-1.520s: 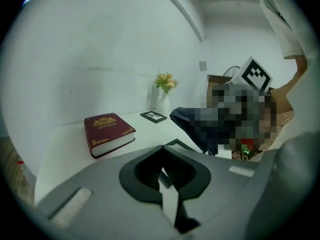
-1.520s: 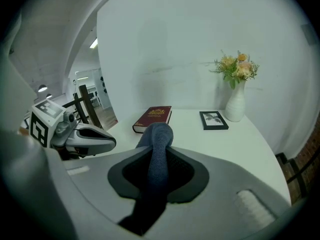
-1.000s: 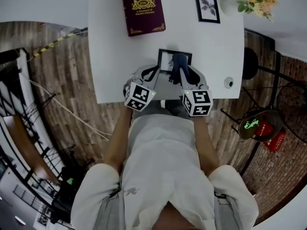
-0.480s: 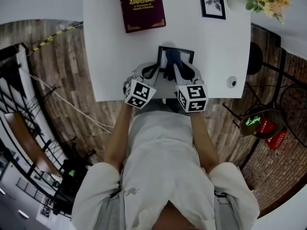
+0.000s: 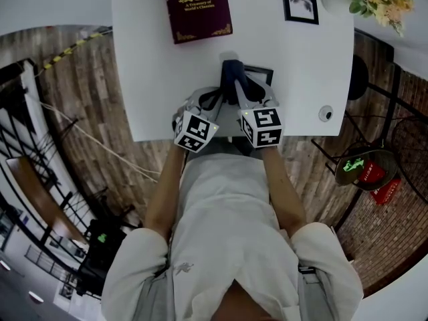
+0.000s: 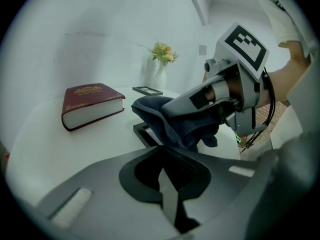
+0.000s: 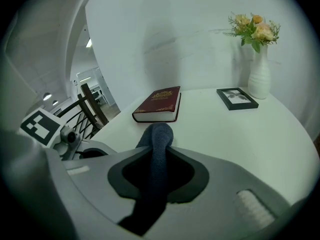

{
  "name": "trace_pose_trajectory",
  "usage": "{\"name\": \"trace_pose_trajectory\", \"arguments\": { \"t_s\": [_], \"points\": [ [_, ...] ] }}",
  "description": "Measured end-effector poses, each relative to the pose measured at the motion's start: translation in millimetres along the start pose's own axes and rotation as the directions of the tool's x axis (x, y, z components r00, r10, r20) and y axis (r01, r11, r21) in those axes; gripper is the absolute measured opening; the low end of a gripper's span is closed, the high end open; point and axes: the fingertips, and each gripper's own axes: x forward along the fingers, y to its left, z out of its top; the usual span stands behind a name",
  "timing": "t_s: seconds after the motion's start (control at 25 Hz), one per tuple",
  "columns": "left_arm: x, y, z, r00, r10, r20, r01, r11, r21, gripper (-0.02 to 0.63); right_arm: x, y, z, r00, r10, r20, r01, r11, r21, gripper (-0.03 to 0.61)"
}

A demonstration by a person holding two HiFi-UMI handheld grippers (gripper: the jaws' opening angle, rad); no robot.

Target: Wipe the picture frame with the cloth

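A black picture frame lies near the front edge of the white table; its far left corner shows in the left gripper view. My right gripper is shut on a dark blue cloth, which rests over the frame's far left part. The cloth fills the right jaws. My left gripper is closed at the frame's near left corner, with a thin pale strip showing between its jaws. Most of the frame is hidden under the right gripper and the cloth.
A maroon book lies at the table's back. A second small frame lies flat at the back right, beside a white vase of flowers. A small round object sits near the front right corner. A chair stands to the right.
My right gripper has carried the cloth from the middle of the frame toward its far left corner. The left gripper has stayed put.
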Motion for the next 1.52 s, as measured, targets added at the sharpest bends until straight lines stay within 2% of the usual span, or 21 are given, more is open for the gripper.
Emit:
{"name": "trace_pose_trajectory", "arguments": {
  "t_s": [0.52,0.76,1.52],
  "points": [
    [-1.4,1.3,2.3,1.0,0.004,-0.002,-0.004,1.0,-0.001,0.02,32.7,8.4,-3.2,0.998,0.014,-0.063,-0.016,0.999,-0.033,0.063],
    [-1.0,2.2,-1.0,1.0,0.02,-0.006,-0.02,0.999,-0.024,0.02,34.1,5.0,-7.4,0.997,-0.021,-0.078,0.015,0.997,-0.073,0.063],
    [0.0,1.1,0.8,0.999,0.037,-0.003,-0.037,0.999,-0.031,0.02,4.4,-38.4,-21.8,0.991,-0.121,-0.064,0.119,0.992,-0.042,0.063]
  ]
}}
